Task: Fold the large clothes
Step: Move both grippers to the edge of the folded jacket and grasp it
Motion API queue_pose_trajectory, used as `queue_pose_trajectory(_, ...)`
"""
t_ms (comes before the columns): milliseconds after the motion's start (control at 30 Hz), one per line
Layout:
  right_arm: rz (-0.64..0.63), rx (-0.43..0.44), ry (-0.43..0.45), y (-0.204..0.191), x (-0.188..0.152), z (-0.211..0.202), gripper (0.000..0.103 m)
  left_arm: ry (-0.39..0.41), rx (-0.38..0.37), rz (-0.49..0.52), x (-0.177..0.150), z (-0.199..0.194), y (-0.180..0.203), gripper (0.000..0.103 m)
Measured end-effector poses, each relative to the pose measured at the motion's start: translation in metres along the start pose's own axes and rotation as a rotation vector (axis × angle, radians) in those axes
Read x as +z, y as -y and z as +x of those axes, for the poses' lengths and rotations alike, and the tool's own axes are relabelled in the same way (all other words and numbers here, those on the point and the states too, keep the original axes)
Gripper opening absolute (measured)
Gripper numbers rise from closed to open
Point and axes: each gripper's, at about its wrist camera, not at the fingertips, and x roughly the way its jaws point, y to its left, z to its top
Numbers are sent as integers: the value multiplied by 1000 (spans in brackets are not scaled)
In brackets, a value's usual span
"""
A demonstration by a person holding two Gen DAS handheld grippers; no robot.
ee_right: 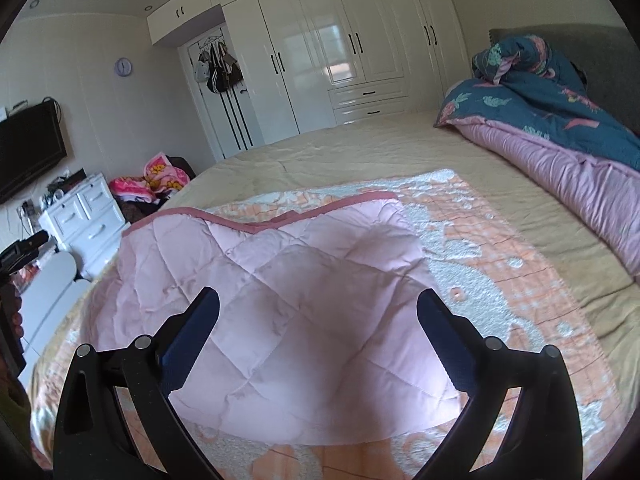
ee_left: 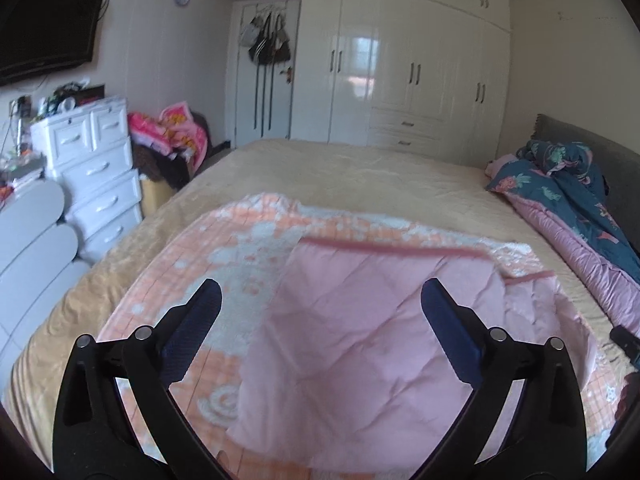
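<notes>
A pink quilted blanket [ee_left: 360, 344] with a darker pink border lies partly folded on the bed; it also shows in the right wrist view [ee_right: 304, 320]. Its other face is orange and white fleece [ee_left: 224, 248], spread flat beneath the pink part [ee_right: 480, 248]. My left gripper [ee_left: 320, 300] is open and empty, hovering above the pink layer. My right gripper [ee_right: 318, 308] is open and empty, above the pink layer too. The left gripper's tip shows at the left edge of the right wrist view [ee_right: 24, 248].
The blanket lies on a beige bed [ee_left: 360, 168]. A blue floral and lilac duvet [ee_right: 560, 128] is bunched by the grey headboard [ee_left: 592, 140]. White drawers [ee_left: 96, 176], a clothes pile [ee_left: 172, 136], a TV [ee_left: 44, 28] and white wardrobes [ee_right: 352, 60] surround it.
</notes>
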Motion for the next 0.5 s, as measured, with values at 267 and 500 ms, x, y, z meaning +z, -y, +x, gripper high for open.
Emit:
queue_pose_trajectory(267,9,-56,-43,22,-5,10,99,-153,-22,-116,-66,29,-47,94)
queue_pose_trajectory(500,37,-114,-95,48,-13,26,99,-224,-81,-131,-88,57,-61,94)
